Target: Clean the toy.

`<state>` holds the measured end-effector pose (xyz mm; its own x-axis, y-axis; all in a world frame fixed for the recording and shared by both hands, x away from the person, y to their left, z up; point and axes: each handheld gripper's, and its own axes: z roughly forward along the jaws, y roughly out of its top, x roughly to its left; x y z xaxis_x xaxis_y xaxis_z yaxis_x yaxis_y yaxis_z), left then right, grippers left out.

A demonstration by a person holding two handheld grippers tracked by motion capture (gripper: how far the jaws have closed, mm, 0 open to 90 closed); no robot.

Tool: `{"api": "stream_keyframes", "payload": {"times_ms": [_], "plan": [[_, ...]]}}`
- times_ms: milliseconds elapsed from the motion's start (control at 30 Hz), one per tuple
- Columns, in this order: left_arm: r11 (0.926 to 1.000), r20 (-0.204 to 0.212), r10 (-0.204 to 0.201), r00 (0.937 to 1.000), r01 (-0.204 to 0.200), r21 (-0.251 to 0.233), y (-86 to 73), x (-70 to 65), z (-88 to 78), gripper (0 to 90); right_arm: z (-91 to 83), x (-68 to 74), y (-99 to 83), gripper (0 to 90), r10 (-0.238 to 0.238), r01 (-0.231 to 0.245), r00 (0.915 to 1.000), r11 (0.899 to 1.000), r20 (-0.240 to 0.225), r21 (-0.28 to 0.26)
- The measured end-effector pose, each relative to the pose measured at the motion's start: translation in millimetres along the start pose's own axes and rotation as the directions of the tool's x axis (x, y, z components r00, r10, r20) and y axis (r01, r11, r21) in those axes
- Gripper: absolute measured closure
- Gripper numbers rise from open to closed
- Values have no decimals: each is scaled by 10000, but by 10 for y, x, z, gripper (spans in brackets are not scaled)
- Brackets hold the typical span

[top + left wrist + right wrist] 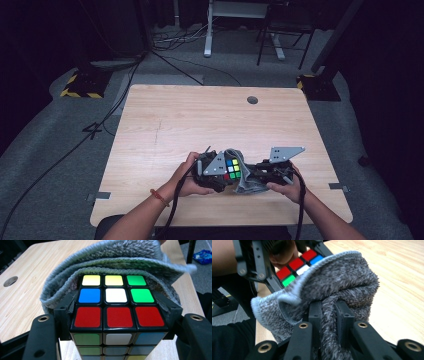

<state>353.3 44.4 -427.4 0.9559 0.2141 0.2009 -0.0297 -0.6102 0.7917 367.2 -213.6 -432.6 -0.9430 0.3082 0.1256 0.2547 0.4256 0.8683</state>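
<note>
Near the front edge of the wooden table [165, 120], the left gripper [212, 172] is clamping a puzzle cube [113, 307] by two opposite sides, jaws closed hard on it. Just beside the cube, the right gripper [329, 315] is pinching a fold of grey knitted cloth [337, 287], which is draping over the cube's far side (probably wiping it). Rigid and smooth-faced, the cube is likely calling for flat side pressure; soft and limp, the cloth is best taken by a bunched fold.
</note>
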Motion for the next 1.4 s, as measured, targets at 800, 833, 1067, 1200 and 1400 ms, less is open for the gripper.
{"api": "stream_keyframes", "payload": {"times_ms": [800, 833, 1067, 1200, 1400], "plan": [[9966, 104, 1, 9999, 8, -819, 53, -20, -84, 327, 109, -20, -62, 779, 300, -286, 9981, 9992, -542, 262], [9972, 73, 28, 10000, -23, -742, 44, -22, -76, 327, 80, -21, -49, 780, 280, -272, 9980, 9995, -565, 164], [9994, -50, 210, 9998, -212, -271, 11, -8, -46, 326, -2, -20, -14, 781, 322, -342, 9970, 9990, -703, -286], [9990, -109, 365, 9993, -362, 250, -1, -30, 24, 327, -24, 21, 15, 781, 161, -180, 9985, 9992, -531, -368], [9874, -80, 895, 9960, -876, 1320, 39, -148, 228, 331, 15, 134, 95, 802, -253, 218, 9976, 9982, -646, -557]]}}
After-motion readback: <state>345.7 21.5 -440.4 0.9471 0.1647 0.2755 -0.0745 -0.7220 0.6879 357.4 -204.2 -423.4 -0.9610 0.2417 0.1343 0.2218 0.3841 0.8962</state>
